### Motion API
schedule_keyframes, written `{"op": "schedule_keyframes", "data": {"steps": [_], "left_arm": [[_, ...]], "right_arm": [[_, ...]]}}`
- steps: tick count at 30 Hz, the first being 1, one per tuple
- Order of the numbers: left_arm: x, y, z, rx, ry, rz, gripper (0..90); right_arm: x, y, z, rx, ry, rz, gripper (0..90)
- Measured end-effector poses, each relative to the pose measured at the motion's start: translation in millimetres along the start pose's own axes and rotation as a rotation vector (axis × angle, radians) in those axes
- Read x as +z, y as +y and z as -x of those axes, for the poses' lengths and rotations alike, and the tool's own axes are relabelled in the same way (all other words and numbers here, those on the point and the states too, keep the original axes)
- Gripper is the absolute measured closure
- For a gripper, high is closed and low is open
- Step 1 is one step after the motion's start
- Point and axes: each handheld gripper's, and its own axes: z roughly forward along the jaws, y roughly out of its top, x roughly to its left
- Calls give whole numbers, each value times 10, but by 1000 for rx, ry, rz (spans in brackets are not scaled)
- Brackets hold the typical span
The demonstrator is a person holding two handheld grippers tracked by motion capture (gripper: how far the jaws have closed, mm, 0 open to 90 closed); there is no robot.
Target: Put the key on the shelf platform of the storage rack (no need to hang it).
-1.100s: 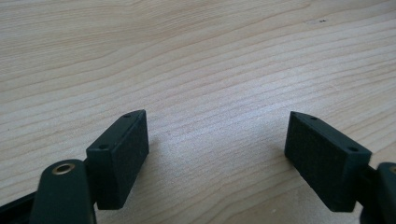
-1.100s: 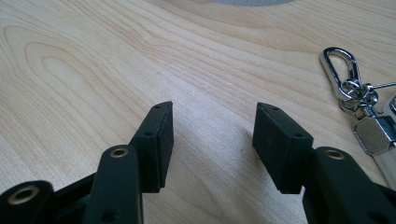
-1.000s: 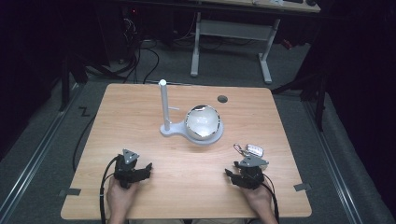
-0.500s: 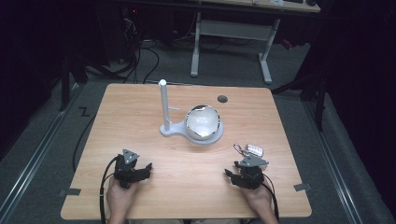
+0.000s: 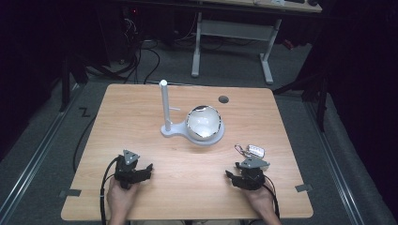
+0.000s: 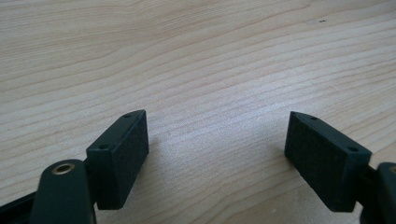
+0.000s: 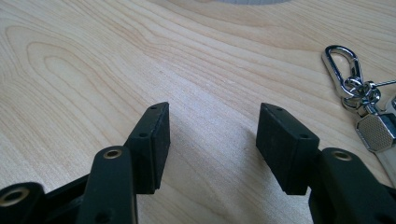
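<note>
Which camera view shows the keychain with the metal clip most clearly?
The right gripper view shows the keychain best: its clip, rings and textured metal tag are close and sharp, lying on the table right of the open tongs. In the high view the keychain is a small pale shape.

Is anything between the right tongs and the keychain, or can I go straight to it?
Nothing visible blocks it. The right tongs stand open over bare table, and the keychain lies just ahead, off to one side of the jaws, with only wood between.

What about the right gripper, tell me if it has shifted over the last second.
No. In the high view the right gripper sits at the same spot just below the keychain near the table's front right, as before.
</note>
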Motion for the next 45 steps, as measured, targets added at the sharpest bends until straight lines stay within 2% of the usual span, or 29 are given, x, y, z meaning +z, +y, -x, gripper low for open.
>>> {"op": "schedule_keyframes", "data": {"steps": [8, 16, 29, 45], "left_arm": [[-1, 0, -4, -4, -3, 2, 220], [-2, -1, -6, -6, -5, 2, 220], [-3, -1, -8, -8, -5, 2, 220], [-4, -1, -9, -8, -6, 1, 220]], "right_arm": [[-13, -2, 1, 2, -4, -3, 486], [-77, -2, 31, 35, -12, 8, 504], [-193, 1, 120, 56, -19, 25, 515], [-329, 11, 287, 65, -85, 49, 512]]}}
